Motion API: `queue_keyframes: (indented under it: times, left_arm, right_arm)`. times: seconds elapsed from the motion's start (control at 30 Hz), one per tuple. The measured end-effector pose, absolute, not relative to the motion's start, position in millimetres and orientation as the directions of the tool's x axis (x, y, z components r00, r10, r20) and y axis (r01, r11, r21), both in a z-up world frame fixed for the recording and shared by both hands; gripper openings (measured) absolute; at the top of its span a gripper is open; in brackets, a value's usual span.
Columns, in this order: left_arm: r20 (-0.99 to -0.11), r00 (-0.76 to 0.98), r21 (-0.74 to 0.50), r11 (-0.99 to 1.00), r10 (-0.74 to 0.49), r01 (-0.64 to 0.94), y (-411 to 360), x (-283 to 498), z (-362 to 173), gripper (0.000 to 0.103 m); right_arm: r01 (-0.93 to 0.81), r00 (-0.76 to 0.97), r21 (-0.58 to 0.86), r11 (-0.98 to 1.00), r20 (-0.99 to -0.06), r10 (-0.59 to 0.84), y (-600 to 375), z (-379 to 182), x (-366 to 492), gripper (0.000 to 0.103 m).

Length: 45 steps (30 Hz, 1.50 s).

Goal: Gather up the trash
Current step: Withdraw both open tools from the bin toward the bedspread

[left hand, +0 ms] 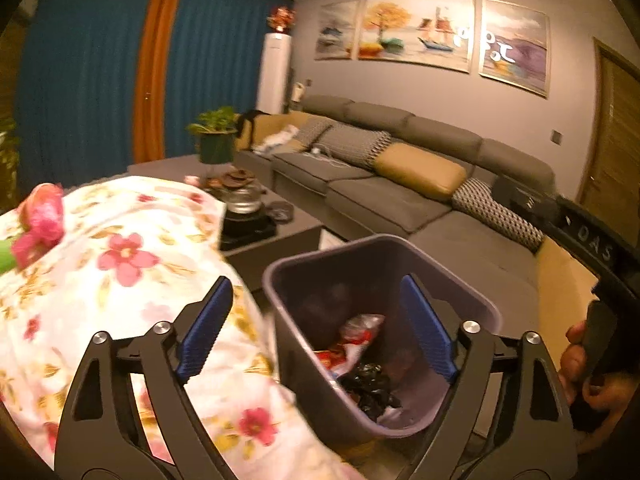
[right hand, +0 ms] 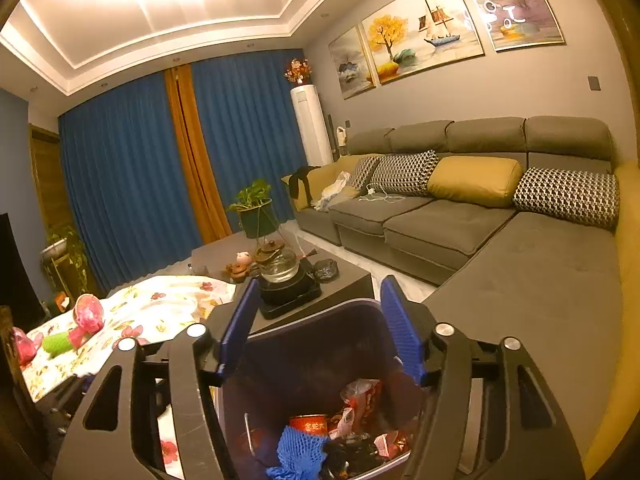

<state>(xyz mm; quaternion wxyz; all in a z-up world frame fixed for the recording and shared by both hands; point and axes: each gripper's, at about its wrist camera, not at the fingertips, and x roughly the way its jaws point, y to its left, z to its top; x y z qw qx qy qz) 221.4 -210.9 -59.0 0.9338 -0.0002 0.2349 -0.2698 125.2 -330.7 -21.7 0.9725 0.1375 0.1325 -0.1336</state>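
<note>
A dark purple bin (left hand: 472,300) (right hand: 352,302) stands on the floor beside a table with a floral cloth (left hand: 120,260) (right hand: 160,304). In the bin lie red wrappers (left hand: 356,340) (right hand: 360,396), a black bag (left hand: 372,388), a blue foam net (right hand: 296,452) and a red can (right hand: 308,424). My left gripper (left hand: 320,320) hangs over the bin's left rim, open and holding nothing. My right gripper (right hand: 320,328) hovers above the bin, open, pads not touching it. A hand (left hand: 576,360) holds it at the right. Pink peel (left hand: 44,216) (right hand: 88,316) and a green piece (right hand: 58,344) lie on the cloth.
A low dark coffee table holds a glass kettle (left hand: 244,196) (right hand: 280,268) on a hob, small teapots and a potted plant (right hand: 256,208). A grey corner sofa (left hand: 400,208) (right hand: 440,232) with cushions runs along the right. Blue curtains close the back.
</note>
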Motion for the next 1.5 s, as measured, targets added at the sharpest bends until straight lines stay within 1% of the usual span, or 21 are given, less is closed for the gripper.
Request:
queue_keyframes:
  times: [0.2, 0.3, 0.67, 0.97, 1.33, 1.5]
  left_arm:
    - [-0.423, 0.803, -0.122, 0.905, -0.420, 0.408, -184, 214, -48, 0.087]
    - [-0.413, 0.825, -0.109, 0.920, -0.386, 0.376, -172, 210, -43, 0.087]
    - [-0.374, 0.896, -0.109, 0.970, -0.241, 0.216, -106, 197, -24, 0.088]
    - [-0.376, 0.917, -0.107, 0.989, -0.134, 0.101, -42, 192, -23, 0.088]
    - [-0.366, 0.931, -0.093, 0.995, 0.011, -0.048, 45, 197, -23, 0.088]
    - [-0.352, 0.932, -0.063, 0.992, 0.084, -0.113, 79, 205, -22, 0.088]
  right_arm:
    - [0.300, 0.925, 0.215, 0.929, -0.305, -0.228, -321, -24, 123, 0.076]
    - [0.299, 0.922, 0.221, 0.928, -0.318, -0.221, -318, -25, 123, 0.078]
    - [0.233, 0.937, 0.221, 0.947, -0.313, -0.157, -278, -21, 123, 0.078]
    - [0.138, 0.945, 0.211, 0.968, -0.320, -0.065, -224, -20, 134, 0.078]
    - [-0.012, 0.942, 0.179, 0.984, -0.329, 0.071, -143, -11, 173, 0.078]
    - [-0.087, 0.935, 0.155, 0.984, -0.327, 0.135, -98, -6, 202, 0.078]
